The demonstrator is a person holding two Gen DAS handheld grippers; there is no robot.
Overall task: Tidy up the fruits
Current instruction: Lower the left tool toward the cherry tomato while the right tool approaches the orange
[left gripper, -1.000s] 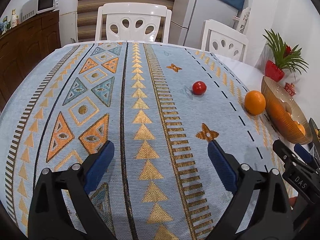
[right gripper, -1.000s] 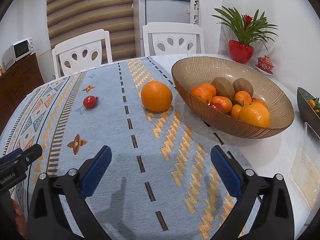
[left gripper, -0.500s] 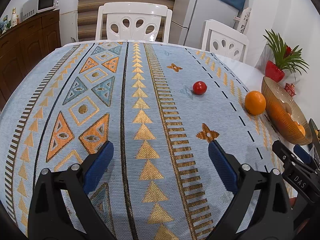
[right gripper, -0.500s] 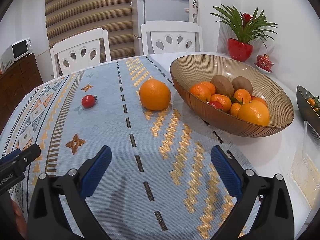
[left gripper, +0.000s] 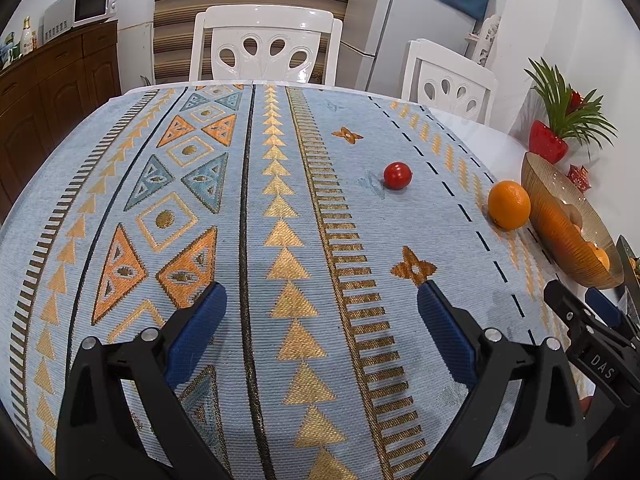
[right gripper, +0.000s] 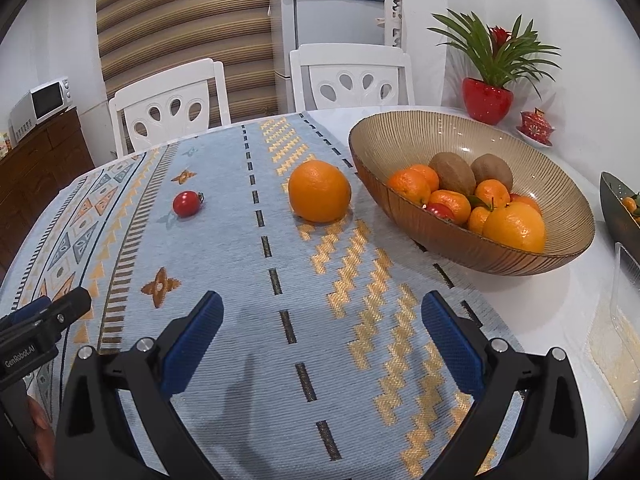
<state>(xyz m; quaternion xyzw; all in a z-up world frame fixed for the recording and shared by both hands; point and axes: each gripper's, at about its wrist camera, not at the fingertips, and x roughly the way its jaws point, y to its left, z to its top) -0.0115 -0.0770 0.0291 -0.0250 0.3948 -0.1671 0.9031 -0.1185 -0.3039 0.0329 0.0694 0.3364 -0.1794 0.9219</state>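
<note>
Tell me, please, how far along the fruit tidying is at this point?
Mostly done: the bowl already holds oranges, mandarins and kiwis. Nothing is in hand; the left gripper and right gripper are open and empty above the cloth. Left to do: the loose orange beside the bowl and the tomato farther away.

A patterned blue cloth (left gripper: 280,240) covers the bench. Two white chairs (right gripper: 352,80) stand behind it, a microwave (left gripper: 82,10) tops the wooden cabinet (left gripper: 52,92), and a red-potted plant (right gripper: 490,80) sits nearby.
</note>
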